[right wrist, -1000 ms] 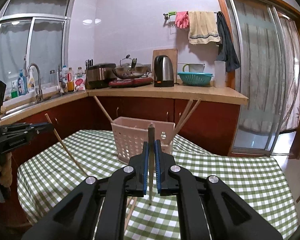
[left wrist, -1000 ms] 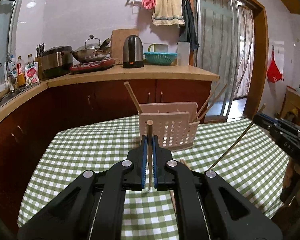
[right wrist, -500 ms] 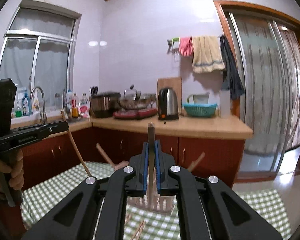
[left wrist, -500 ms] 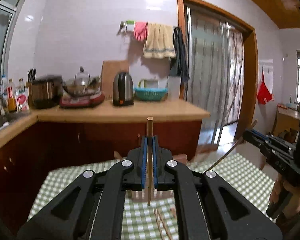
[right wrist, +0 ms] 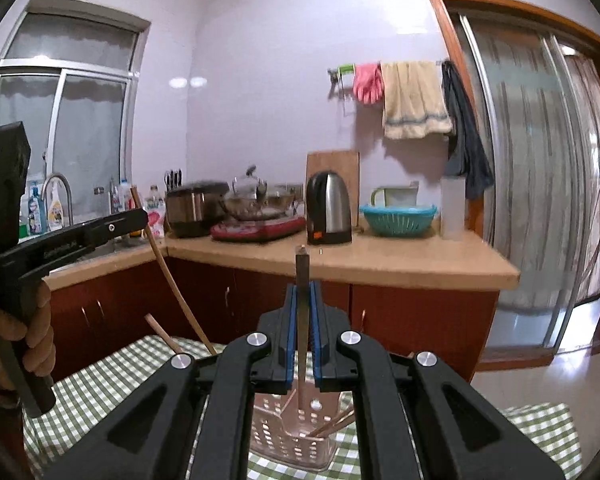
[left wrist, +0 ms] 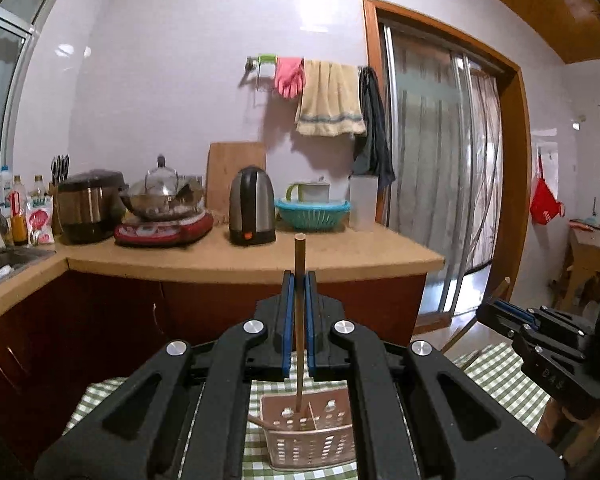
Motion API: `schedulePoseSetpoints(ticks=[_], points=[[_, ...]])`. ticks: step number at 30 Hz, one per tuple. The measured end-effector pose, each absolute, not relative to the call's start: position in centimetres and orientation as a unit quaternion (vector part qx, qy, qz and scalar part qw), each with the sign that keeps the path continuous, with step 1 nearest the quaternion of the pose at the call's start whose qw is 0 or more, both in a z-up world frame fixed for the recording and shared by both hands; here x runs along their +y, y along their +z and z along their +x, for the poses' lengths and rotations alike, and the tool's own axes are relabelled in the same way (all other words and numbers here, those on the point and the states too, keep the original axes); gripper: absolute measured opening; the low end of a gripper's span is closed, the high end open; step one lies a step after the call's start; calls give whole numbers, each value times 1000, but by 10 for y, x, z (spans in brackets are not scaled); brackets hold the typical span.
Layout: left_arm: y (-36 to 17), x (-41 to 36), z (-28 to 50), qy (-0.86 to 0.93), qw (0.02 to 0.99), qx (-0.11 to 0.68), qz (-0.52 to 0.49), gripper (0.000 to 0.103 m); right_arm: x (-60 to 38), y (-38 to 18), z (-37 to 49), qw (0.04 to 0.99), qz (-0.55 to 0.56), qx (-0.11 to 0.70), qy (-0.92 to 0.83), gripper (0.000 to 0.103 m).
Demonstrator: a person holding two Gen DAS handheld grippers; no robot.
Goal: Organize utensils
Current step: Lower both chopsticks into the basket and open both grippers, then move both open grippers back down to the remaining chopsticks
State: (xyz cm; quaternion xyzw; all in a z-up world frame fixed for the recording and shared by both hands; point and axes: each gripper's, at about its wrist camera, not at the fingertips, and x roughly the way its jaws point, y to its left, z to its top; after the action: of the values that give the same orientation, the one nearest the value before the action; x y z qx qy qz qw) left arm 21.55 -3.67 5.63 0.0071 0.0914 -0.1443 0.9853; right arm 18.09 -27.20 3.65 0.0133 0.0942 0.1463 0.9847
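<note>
Step in hand: delivery of chopsticks to the basket. The left gripper has its fingers clamped on 1 upright chopstick. Its lower end hangs over the basket's divided interior, though whether it touches inside cannot be told. The right gripper likewise has its fingers closed on a second, darker chopstick, held upright above the same basket.

The basket stands on the table, which is covered in green checked cloth. In the right wrist view at least 2 chopsticks already lean inside it.

Judgement: the next move calls for lowering each stick until its tip sits in a compartment, then opening the fingers. The 2 grippers are near each other, so clearance between them needs watching.

Hidden or unclear: both gripper bodies cover most of the basket and table. Which compartment each stick is aimed at cannot be determined. The background is slightly blurred.
</note>
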Motion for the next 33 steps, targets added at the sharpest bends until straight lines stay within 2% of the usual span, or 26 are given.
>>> schedulePoseSetpoints(ticks=[11, 15, 17, 19, 22, 25, 33], points=[[-17, -41, 258, -141, 976, 165, 13, 6, -256, -17, 212, 976, 6, 161, 145, 7], [-21, -43, 257, -136, 976, 169, 23, 18, -258, -16, 217, 976, 10, 163, 145, 11], [-20, -43, 254, -134, 977, 166, 25, 30, -259, -13, 214, 977, 12, 157, 141, 28], [-16, -42, 250, -133, 978, 159, 21, 45, -260, -8, 211, 979, 12, 149, 138, 36], [-9, -41, 244, -133, 980, 148, 19, 54, -260, -1, 203, 982, 6, 136, 129, 47], [-2, -39, 234, -131, 981, 139, 19, 58, -262, 7, 192, 985, 4, 124, 123, 51], [3, -33, 186, -119, 985, 122, 24, 63, -265, 14, 150, 987, 4, 111, 118, 53]])
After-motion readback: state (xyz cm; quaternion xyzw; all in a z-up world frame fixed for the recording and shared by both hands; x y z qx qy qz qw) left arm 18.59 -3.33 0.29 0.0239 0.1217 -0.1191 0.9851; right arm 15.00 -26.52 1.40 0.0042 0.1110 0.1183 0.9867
